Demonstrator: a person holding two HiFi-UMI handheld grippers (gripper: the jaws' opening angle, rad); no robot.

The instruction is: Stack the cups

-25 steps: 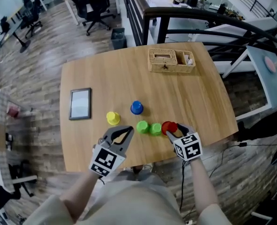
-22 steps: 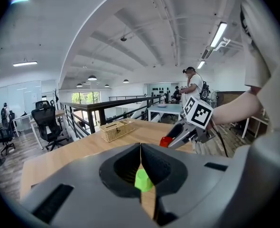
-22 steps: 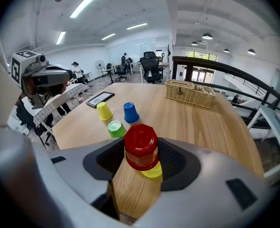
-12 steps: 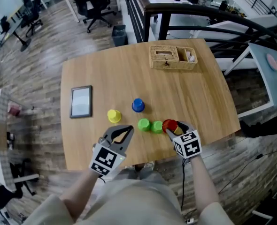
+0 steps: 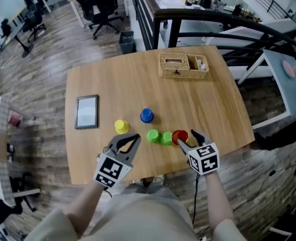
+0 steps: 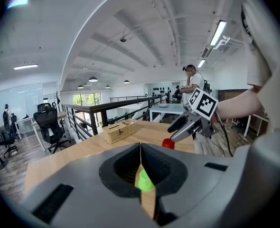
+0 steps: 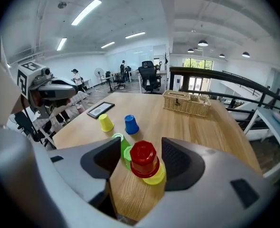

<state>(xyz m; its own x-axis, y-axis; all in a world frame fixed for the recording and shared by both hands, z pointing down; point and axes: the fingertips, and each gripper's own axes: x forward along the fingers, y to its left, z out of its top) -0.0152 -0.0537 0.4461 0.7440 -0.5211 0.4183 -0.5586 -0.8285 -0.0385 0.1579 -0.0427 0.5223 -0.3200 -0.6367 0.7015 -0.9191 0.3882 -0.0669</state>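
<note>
We see the right gripper [image 5: 187, 139] with its jaws spread; they have just been opening. The red cup [image 7: 143, 158] stands between them, and neither pad presses on it. It sits upside down over a yellow cup [image 7: 156, 176], of which only the rim shows beneath it. Just to the left of these jaws, two green cups [image 5: 152, 135] [image 5: 166, 137] stand side by side on the table [image 5: 213, 99]. Further ahead and to the left stand a blue cup [image 5: 146, 115] and a second yellow cup [image 5: 121, 126], each alone. Well ahead is a wicker basket [image 5: 183, 65]. Its smaller compartment holds small pale things that we cannot make out. The left gripper [image 5: 134, 138] has its jaws pressed together on nothing, and a green cup stands just beyond its tips.
</note>
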